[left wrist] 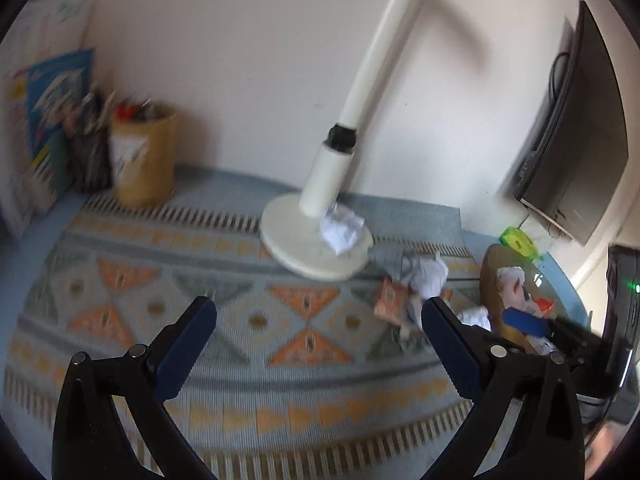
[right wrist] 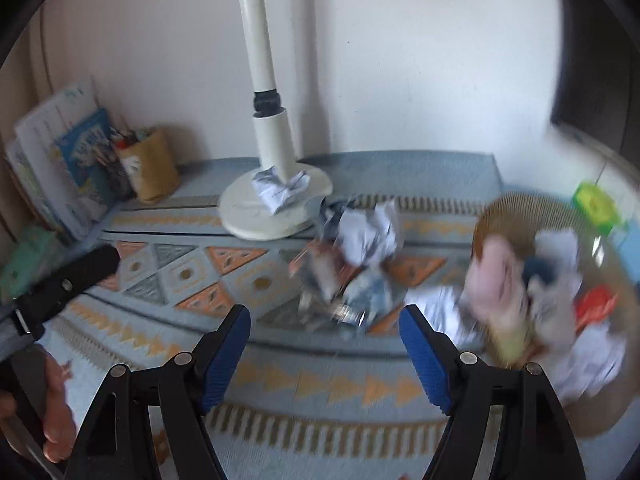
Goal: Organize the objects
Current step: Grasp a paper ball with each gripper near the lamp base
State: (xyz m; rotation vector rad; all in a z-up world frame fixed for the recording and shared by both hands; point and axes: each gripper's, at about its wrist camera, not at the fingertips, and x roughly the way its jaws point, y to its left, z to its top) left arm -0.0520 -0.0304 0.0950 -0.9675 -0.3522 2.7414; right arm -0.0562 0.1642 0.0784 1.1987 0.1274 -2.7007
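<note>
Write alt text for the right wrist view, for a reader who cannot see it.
The open, empty right gripper hovers over a patterned rug, facing a blurred heap of crumpled paper. To the right a round woven basket holds more paper and scraps; behind, another paper ball lies on a white lamp base.

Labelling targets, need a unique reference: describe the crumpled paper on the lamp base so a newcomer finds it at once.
Find the tall white lamp pole standing at the wall on the blue patterned woven mat. Its round cream base disc carries one crumpled white paper ball pressed against the pole's foot. The other crumpled papers lie on the mat or in the round wicker basket; only this one sits on the disc.
</note>
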